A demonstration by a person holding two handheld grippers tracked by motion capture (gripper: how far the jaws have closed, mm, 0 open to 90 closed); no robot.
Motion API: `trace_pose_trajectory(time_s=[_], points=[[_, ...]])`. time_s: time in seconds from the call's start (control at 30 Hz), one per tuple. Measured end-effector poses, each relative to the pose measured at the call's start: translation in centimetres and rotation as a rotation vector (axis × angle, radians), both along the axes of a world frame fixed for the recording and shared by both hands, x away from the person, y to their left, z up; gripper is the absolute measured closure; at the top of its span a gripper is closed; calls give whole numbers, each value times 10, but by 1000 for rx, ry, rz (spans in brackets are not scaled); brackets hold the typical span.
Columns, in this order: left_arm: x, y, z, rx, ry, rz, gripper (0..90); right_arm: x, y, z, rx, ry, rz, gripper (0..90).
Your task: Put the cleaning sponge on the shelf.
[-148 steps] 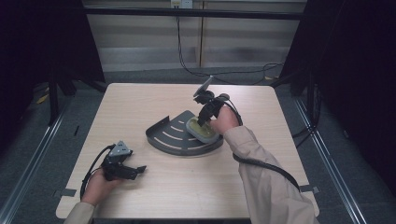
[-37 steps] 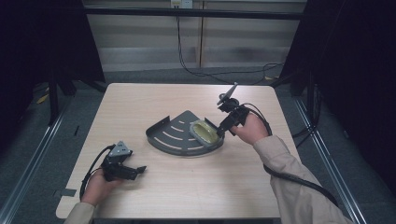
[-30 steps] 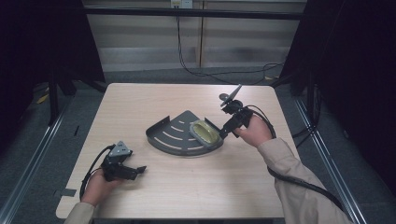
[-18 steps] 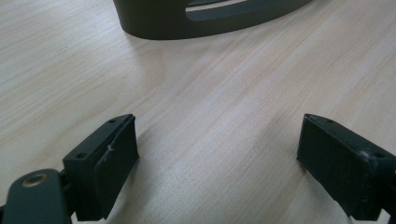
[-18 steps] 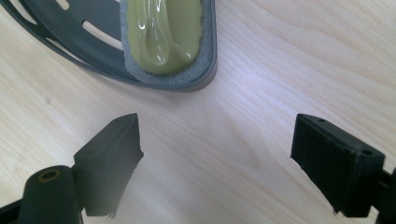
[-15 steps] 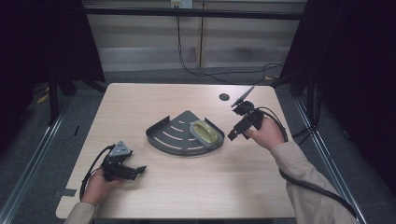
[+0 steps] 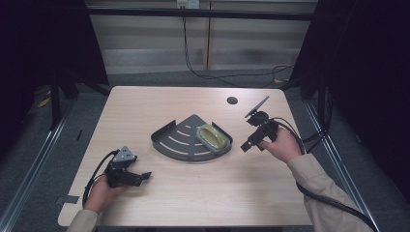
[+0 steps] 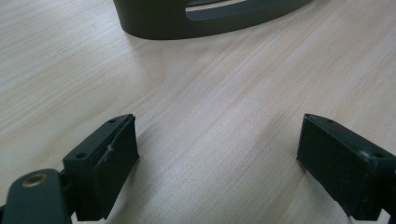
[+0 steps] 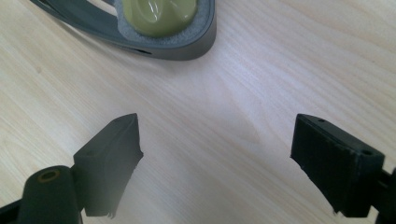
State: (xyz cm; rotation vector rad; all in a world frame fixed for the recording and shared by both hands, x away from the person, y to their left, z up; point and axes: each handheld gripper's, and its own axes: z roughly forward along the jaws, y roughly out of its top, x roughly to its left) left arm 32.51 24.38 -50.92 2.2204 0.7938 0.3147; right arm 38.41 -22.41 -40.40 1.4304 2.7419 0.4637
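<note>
Going left to right, our left gripper (image 7: 141, 177) rests at about 8 o'clock on the surface (image 7: 145, 111) with its jaws spread wide and empty, the grey fan-shaped tray (image 7: 181, 142) sits near the centre with the yellow-green sponge (image 7: 211, 136) in its 3 o'clock corner, and our right gripper (image 7: 247, 144) hovers just beside that corner, jaws apart and holding nothing. We judge the main risk to be the right gripper or its cable (image 7: 309, 140) catching the tray's rim and sliding it or tipping the sponge out. The pale wood surface has a small dark hole (image 7: 232, 100) at 1 o'clock, and the room around is dark, with black frame posts and cables on the floor beyond.
</note>
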Motion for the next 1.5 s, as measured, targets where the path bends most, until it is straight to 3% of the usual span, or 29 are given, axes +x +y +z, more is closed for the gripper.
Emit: trace_pose_trajectory(time_s=[0.8, 1.07, 1.23, 1.5], points=[[0, 0, 0, 0, 0, 0, 119, -29, -25, -25, 7, 0, 26, 152], [0, 0, 0, 0, 0, 0, 119, -39, -45, -33, 44, -1, 7, 152], [0, 0, 0, 2, 0, 1, 119, -45, -54, -37, 41, -5, -14, 152], [0, 0, 0, 1, 1, 2, 119, -55, -60, -48, 24, -12, -4, 152]])
